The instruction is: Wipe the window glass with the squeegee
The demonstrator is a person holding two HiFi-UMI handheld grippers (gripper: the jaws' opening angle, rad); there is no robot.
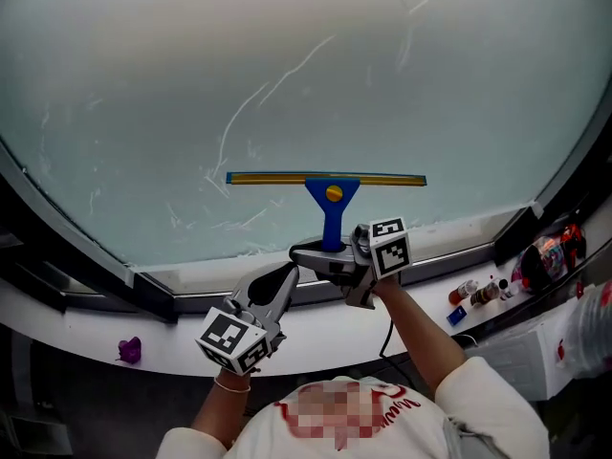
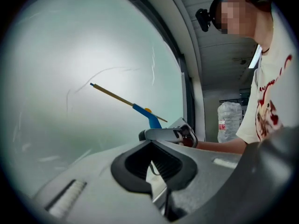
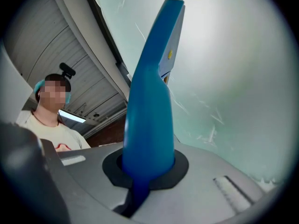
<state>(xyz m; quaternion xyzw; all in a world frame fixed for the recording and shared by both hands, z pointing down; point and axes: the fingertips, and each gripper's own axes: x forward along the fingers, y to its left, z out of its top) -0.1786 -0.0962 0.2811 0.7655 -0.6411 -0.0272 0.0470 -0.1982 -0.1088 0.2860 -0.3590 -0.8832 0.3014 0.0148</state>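
Note:
The squeegee (image 1: 331, 204) has a blue handle and a long yellow-edged blade, which lies level against the window glass (image 1: 287, 65). My right gripper (image 1: 323, 254) is shut on the lower end of the handle, just above the sill. In the right gripper view the blue handle (image 3: 152, 101) rises straight out of the closed jaws (image 3: 147, 171) toward the glass. My left gripper (image 1: 290, 275) hangs lower and to the left, its jaws together with nothing in them. The left gripper view has those empty jaws (image 2: 154, 164) in front, and beyond them the squeegee (image 2: 148, 116) and the right gripper.
White streaks and smears mark the glass (image 2: 93, 78). Along the bottom runs a dark frame and a white sill (image 1: 172, 338). A small purple thing (image 1: 129, 350) lies at the left; small bottles (image 1: 478, 292) and a red packet (image 1: 550, 251) at the right.

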